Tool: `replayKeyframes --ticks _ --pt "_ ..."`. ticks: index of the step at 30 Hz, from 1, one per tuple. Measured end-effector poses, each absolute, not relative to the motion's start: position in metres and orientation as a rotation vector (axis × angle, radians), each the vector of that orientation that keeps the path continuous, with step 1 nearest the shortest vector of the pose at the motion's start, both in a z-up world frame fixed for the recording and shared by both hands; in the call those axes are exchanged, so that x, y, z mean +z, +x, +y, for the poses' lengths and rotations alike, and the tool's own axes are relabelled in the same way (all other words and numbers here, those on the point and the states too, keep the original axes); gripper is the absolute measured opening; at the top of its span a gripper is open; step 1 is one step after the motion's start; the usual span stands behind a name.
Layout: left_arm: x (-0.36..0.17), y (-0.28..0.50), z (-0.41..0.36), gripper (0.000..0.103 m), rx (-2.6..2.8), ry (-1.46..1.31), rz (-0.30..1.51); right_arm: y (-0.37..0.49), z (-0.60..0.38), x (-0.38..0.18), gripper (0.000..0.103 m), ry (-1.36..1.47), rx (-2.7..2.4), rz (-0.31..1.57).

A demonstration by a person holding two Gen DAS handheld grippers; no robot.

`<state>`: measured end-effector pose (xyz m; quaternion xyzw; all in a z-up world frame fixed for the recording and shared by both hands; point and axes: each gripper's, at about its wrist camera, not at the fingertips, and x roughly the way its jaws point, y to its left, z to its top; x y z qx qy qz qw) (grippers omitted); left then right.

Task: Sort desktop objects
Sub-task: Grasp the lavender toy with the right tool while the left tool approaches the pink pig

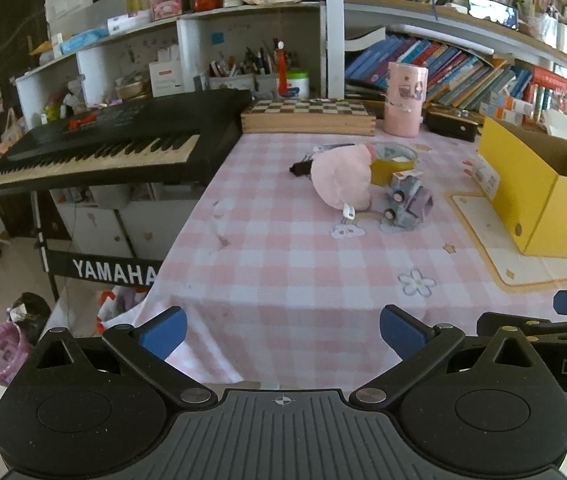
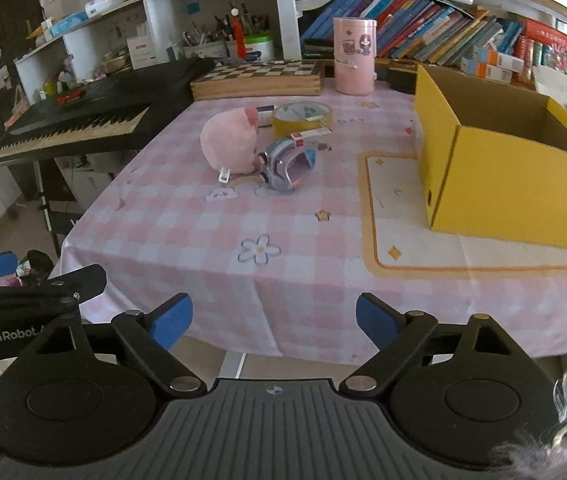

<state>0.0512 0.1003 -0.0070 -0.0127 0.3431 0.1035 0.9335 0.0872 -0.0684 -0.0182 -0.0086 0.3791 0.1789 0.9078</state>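
Here, on a counter (image 2: 187,240) under a pink checked cloth, a small huddle of things waits to be sorted, seen from two hand-held grippers poised at the near edge. Far left stands a black keyboard (image 2: 83,120). The left hand-held gripper (image 1: 281,332) has its blue pads wide apart with nothing between them. Next comes a pink plush toy (image 2: 229,142), probably light and squashy, so a pinch across its rounded body should hold. Touching it on the right lies a tipped-over toy vehicle (image 2: 287,168) (hard plastic, likely slick; take it across the narrow body, not the wheels). Just behind sits a roll of yellow tape (image 2: 301,120), stiff and best gripped through its wall. The right hand-held gripper (image 2: 273,320) is likewise open and empty. Far right, an open yellow box (image 2: 503,184) rests on a cream mat; its floor is hidden. A dark item behind the plush is too obscured to name.
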Motion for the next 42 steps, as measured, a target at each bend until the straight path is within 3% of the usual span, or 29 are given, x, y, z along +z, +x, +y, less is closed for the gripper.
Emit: replayKeyframes --ticks 7,29,42 --pt "-0.010 0.084 0.104 0.103 0.232 -0.043 0.719 0.124 -0.065 -0.021 0.089 -0.041 0.382 0.790" --pt "-0.004 0.179 0.106 0.103 0.331 -0.078 0.741 0.233 -0.055 -0.034 0.075 -0.150 0.516 0.790" --pt "-0.003 0.211 0.113 0.103 0.375 -0.078 0.732 0.284 -0.033 -0.054 0.060 -0.218 0.609 0.838"
